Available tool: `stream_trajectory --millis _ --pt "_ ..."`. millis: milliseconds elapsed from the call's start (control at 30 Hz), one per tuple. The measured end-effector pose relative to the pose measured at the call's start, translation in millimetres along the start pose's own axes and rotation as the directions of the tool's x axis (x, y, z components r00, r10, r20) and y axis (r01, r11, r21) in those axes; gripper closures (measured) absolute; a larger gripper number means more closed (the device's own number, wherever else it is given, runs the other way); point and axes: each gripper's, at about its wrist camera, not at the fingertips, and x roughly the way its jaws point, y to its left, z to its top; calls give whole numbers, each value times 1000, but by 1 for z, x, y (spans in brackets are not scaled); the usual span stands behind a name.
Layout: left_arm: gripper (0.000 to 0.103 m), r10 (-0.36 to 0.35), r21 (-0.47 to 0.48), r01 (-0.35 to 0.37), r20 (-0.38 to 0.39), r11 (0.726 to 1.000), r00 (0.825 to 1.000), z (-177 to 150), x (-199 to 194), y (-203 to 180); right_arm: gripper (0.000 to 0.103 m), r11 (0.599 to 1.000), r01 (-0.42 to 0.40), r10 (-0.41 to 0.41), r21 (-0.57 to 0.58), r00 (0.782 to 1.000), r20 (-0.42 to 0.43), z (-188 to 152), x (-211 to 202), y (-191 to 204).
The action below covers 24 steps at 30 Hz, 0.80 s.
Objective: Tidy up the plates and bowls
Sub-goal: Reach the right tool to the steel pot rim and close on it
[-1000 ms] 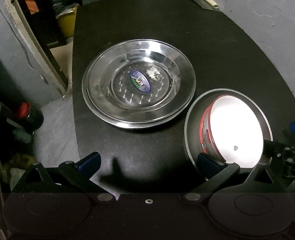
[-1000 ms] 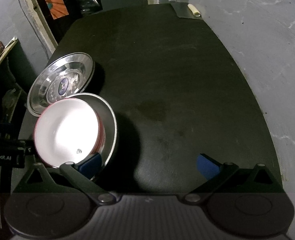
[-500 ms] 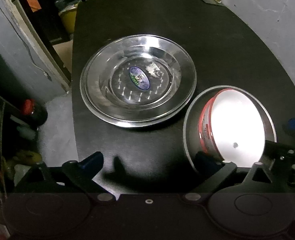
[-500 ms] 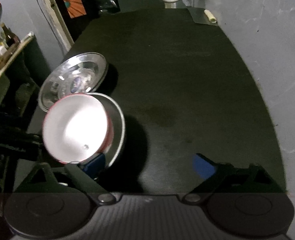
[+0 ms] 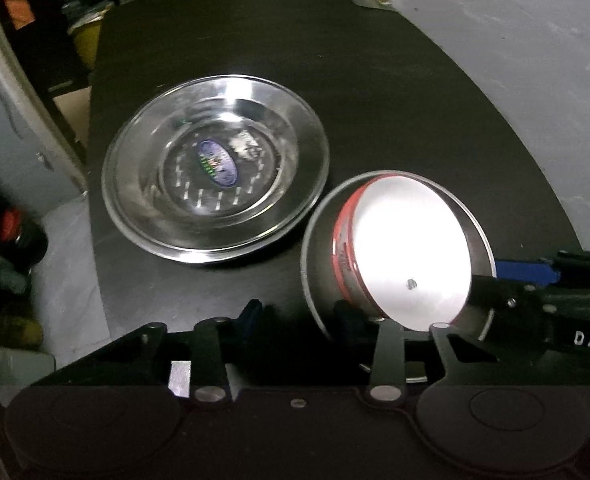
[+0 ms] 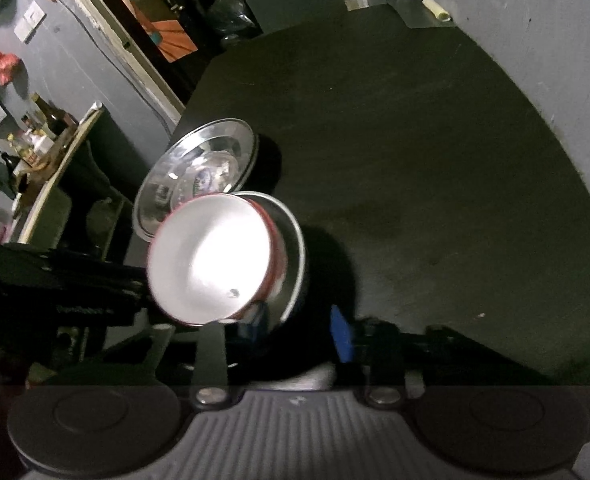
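On the black table [image 5: 375, 92] a white bowl with a red outside [image 5: 407, 252] is sitting nested in a steel bowl [image 5: 315, 264], just beside a wide steel plate [image 5: 215, 168] with an oval sticker in its middle. Both grippers are closing on the nested pair — the left gripper [image 5: 299, 312] with the steel rim between its narrowing jaws, the right gripper [image 6: 295, 324] likewise at the opposite edge — though whether the pads are already pressing is too dark to tell.
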Motion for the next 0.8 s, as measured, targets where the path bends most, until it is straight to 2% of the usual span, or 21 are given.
stream_trajectory --millis 133,200,300,367,433,500,567,800 --pt "77 -29 53 30 -6 998 1000 2 2 -4 80 1000 23 -23 -4 1000 -9 2 0 9" --pt "82 -45 87 46 -13 995 999 3 3 -6 81 999 39 -39 4 999 -16 2 0 12" --pt "82 -57 114 59 -17 992 998 4 5 -6 77 998 56 -56 29 998 -22 2 2 14" --pt "82 -71 119 73 -21 990 997 5 6 -4 71 996 71 -69 50 997 -30 2 5 13" --pt "82 -84 127 86 -26 988 996 6 7 -3 70 995 73 -71 68 997 -35 1 8 13" --pt "82 -99 128 103 -37 986 994 7 8 -1 71 994 73 -71 78 997 -38 0 10 13" --pt "81 -110 130 115 -45 985 993 9 9 1 80 994 56 -53 91 998 -36 0 10 13" --pt "81 -137 154 144 -55 978 989 14 12 4 80 991 77 -75 105 997 -24 -3 7 16"
